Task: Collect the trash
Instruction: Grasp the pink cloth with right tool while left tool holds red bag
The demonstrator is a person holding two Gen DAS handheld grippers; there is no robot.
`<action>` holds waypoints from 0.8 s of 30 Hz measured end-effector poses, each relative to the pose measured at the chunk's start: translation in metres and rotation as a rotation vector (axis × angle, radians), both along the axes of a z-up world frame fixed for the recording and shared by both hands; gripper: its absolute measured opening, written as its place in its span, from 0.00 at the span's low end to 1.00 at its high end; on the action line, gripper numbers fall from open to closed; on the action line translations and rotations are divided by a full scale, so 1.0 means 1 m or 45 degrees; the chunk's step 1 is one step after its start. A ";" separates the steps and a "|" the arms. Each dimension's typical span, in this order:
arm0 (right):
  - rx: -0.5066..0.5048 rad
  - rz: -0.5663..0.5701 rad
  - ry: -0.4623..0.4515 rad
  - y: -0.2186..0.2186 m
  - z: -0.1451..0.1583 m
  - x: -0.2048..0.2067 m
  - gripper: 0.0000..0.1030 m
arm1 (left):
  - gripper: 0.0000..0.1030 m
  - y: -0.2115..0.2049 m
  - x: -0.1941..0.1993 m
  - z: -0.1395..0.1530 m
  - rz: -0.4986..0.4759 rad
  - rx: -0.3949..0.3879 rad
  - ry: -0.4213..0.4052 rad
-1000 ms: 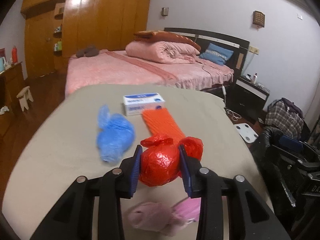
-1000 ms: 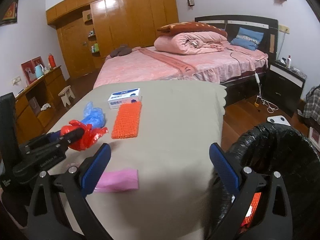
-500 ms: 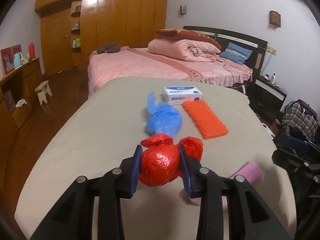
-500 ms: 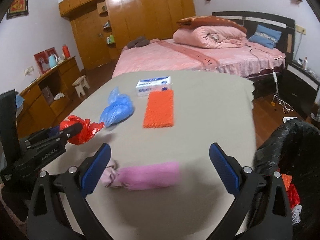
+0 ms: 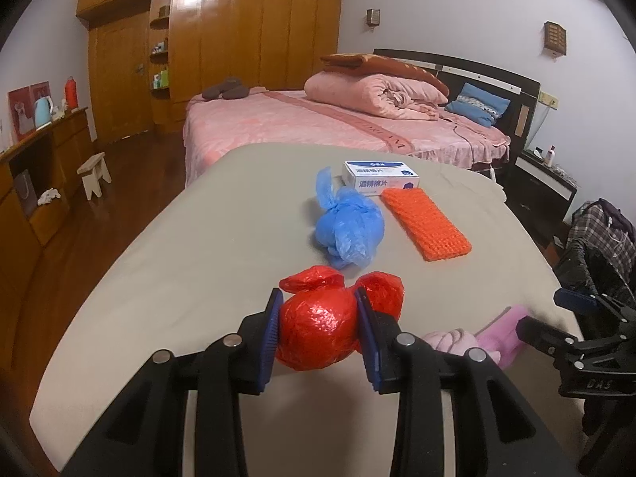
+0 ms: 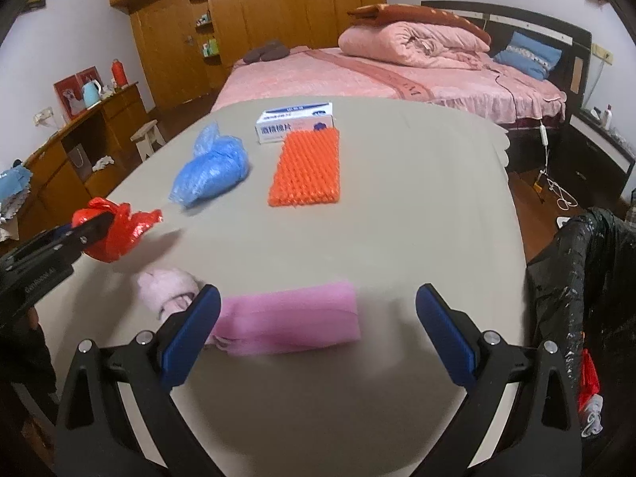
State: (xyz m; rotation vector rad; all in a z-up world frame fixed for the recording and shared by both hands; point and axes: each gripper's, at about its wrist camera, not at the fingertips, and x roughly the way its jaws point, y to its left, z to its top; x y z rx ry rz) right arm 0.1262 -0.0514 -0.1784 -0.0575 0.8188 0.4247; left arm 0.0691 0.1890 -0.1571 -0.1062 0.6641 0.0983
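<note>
Left wrist view: the left gripper is clamped on a red bag, its blue pads pressing both sides of the knotted ball, held above the near part of the table. Farther off on the grey cloth lie a blue bag, an orange mat to its right and a white box beyond them, touching or just beside the mat's far end. Near right, a pink wad and a pink roll lie on the cloth; the right gripper's dark fingers reach in from the right edge just beside the roll. A black bin stands past the table's right edge. A bed fills the far side

Right wrist view: the right gripper has its fingers spread wide apart, hanging over the roll, which lies between the pads, nearer the left one; whether they touch I cannot tell. The wad sits just left of the roll. At far left the other gripper holds the red bag off the cloth. The blue bag, mat and box lie farther on. The bin, lined in black, is at the right edge, with red scraps inside
</note>
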 end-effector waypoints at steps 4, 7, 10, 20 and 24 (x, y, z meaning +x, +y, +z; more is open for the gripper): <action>-0.010 -0.003 0.022 -0.001 -0.007 0.002 0.93 | 0.35 0.001 0.000 -0.002 0.005 -0.001 0.004; -0.013 -0.004 0.035 -0.001 -0.010 0.004 0.93 | 0.35 0.002 0.000 -0.004 0.009 -0.003 0.009; -0.018 0.000 0.052 -0.001 -0.013 0.006 0.93 | 0.35 0.002 0.001 -0.005 0.010 -0.004 0.012; -0.024 0.063 0.113 0.005 -0.020 0.009 0.69 | 0.35 0.001 0.002 -0.007 0.004 -0.001 0.015; -0.012 0.085 0.119 0.005 -0.020 0.007 0.55 | 0.35 -0.002 0.002 -0.007 -0.002 0.003 0.015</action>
